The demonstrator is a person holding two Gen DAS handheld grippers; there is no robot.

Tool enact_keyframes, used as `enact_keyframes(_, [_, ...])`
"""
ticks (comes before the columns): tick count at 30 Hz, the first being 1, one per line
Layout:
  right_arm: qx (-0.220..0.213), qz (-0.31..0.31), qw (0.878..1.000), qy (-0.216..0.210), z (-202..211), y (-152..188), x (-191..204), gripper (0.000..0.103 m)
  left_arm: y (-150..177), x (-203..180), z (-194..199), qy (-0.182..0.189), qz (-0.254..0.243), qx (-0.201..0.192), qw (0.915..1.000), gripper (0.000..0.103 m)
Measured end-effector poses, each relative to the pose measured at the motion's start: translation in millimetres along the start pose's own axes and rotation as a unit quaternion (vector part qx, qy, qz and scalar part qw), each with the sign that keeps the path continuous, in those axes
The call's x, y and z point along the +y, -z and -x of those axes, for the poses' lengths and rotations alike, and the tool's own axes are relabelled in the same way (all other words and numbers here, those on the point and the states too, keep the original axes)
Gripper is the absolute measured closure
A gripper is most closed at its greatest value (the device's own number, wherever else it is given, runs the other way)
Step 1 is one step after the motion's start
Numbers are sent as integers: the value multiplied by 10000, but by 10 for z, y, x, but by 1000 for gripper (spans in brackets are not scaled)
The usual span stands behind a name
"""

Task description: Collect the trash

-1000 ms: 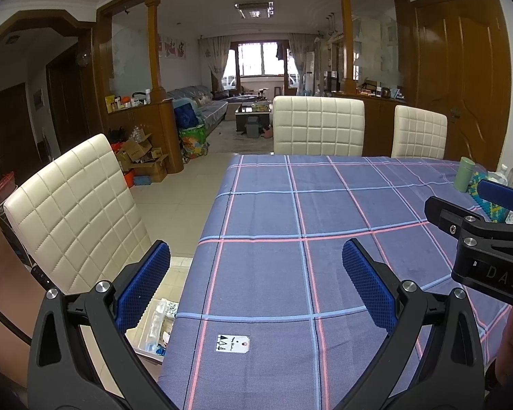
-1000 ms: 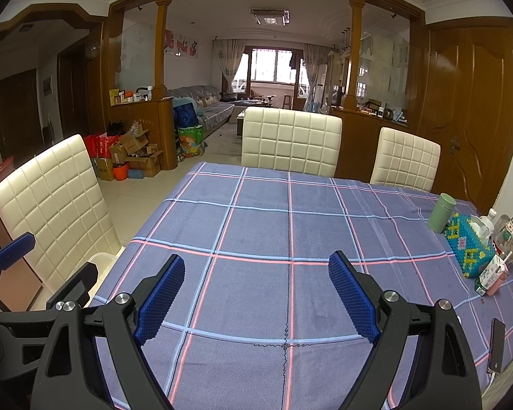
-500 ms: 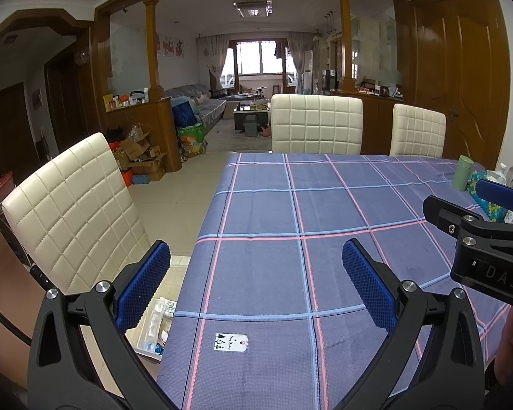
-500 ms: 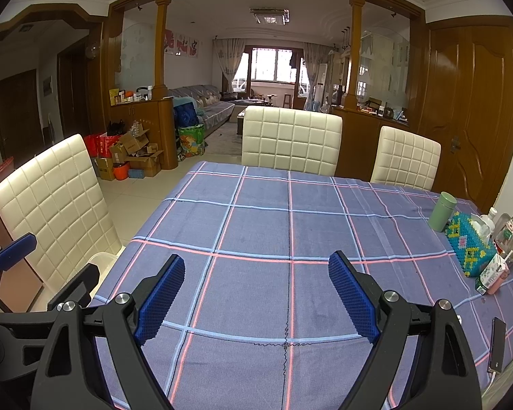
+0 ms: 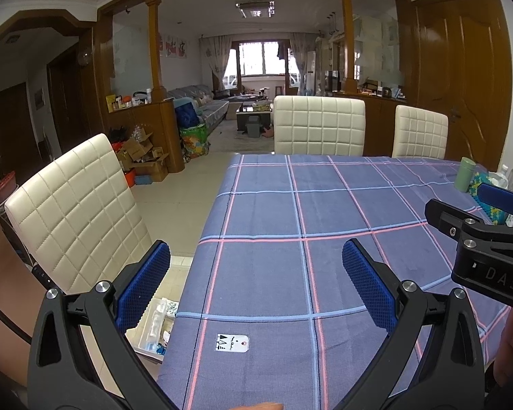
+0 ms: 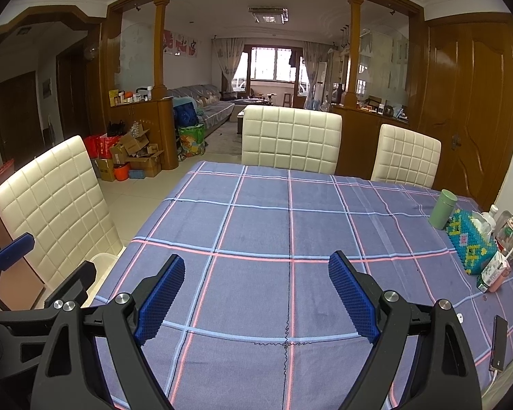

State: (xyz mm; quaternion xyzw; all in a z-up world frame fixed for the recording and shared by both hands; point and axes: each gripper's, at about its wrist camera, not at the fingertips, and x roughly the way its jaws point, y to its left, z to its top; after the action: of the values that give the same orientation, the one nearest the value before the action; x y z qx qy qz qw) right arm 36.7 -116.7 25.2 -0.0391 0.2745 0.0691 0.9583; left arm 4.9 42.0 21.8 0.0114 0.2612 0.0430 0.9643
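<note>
My left gripper [image 5: 256, 259] is open and empty above the near left part of a table with a blue plaid cloth [image 5: 325, 212]. A small white paper tag [image 5: 232, 342] lies on the cloth just below and between its fingers. My right gripper [image 6: 256, 273] is open and empty over the middle of the cloth [image 6: 290, 225]. It also shows in the left wrist view [image 5: 489, 225] at the right edge. A small drink carton with a straw [image 6: 492, 271] stands at the table's right side.
A green cup [image 6: 443, 209], a beaded tissue box [image 6: 470, 241], bottles [image 6: 509, 230] and a phone [image 6: 499, 346] crowd the right edge. Cream chairs [image 5: 75, 212] [image 6: 290, 143] stand around the table. A clear tray of small items [image 5: 154, 324] sits on the left chair's seat.
The left gripper has shifted a little to the left, so the table sits further right in its view. The right gripper has hardly moved. Both stay open.
</note>
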Motion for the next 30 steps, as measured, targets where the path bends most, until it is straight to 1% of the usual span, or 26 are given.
enact_keyframes(6, [11, -8, 10000, -11, -2, 5, -10, 19, 6, 5, -2, -2, -1, 8, 10000, 4])
enact_keyframes(10, [1, -9, 10000, -4, -3, 8, -22, 19, 4, 27, -1, 101, 32, 40, 9999, 4])
enact_keyframes(15, [22, -53, 10000, -12, -12, 15, -38, 19, -3, 94, 26, 232, 272, -24, 9994, 4])
enact_keyframes(18, [31, -76, 10000, -2, -21, 19, -48, 19, -20, 92, 60, 95, 286, -107, 9995, 5])
enact_keyframes(21, [41, -94, 9999, -12, -24, 21, -60, 19, -30, 61, 59, 137, 239, -54, 9996, 4])
enact_keyframes(24, [43, -92, 9999, -16, -26, 18, -64, 19, -35, -18, 46, -128, 106, -20, 9999, 4])
enact_keyframes(27, [47, -89, 9999, 5, -29, 18, -62, 19, -39, -11, 37, -25, 116, 15, 9999, 4])
enact_keyframes(30, [68, -101, 9999, -12, -36, 15, -63, 19, -46, 2, 29, -53, 135, 27, 9999, 4])
